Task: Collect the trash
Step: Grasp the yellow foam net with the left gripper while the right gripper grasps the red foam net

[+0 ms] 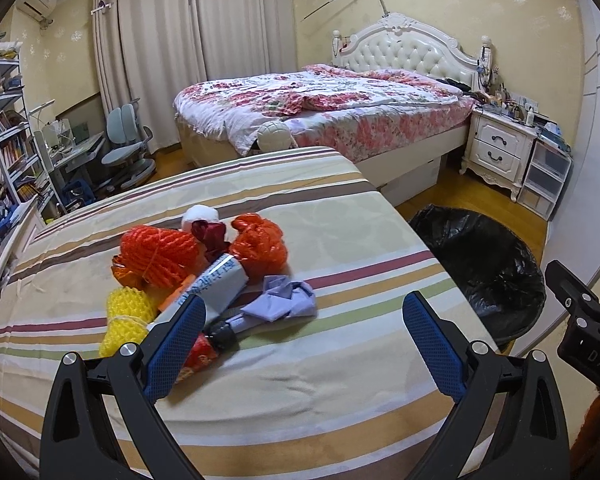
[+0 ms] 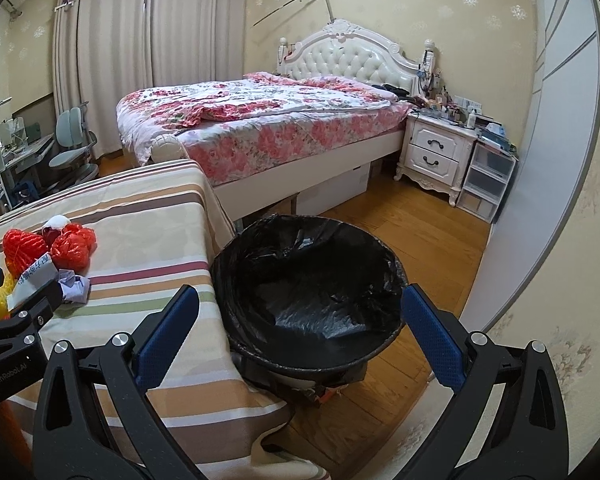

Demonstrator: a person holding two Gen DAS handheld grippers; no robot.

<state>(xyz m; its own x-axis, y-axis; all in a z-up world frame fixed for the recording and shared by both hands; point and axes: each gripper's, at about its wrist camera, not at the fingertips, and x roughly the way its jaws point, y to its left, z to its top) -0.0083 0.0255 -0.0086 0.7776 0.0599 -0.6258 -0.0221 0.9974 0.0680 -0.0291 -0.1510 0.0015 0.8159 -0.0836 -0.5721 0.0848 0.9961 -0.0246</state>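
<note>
Both grippers, left gripper (image 1: 304,320) and right gripper (image 2: 300,316), are hovering with jaws released and empty; trash pile (image 1: 204,276) is sitting near desk's (image 1: 340,380) left edge, risking spills beside the bin (image 2: 312,280).

You are in a home bedroom: a bed (image 1: 324,108) with a tufted white headboard (image 1: 408,50) and floral quilt stands against patterned wallpaper, with a white nightstand (image 1: 500,148) beside it and long beige curtains (image 1: 160,48) drawn behind. On the far left you can see a bookshelf (image 1: 8,128), a study desk (image 1: 76,148) and a swivel chair (image 1: 126,148) on the wooden floor (image 2: 400,216)
</note>
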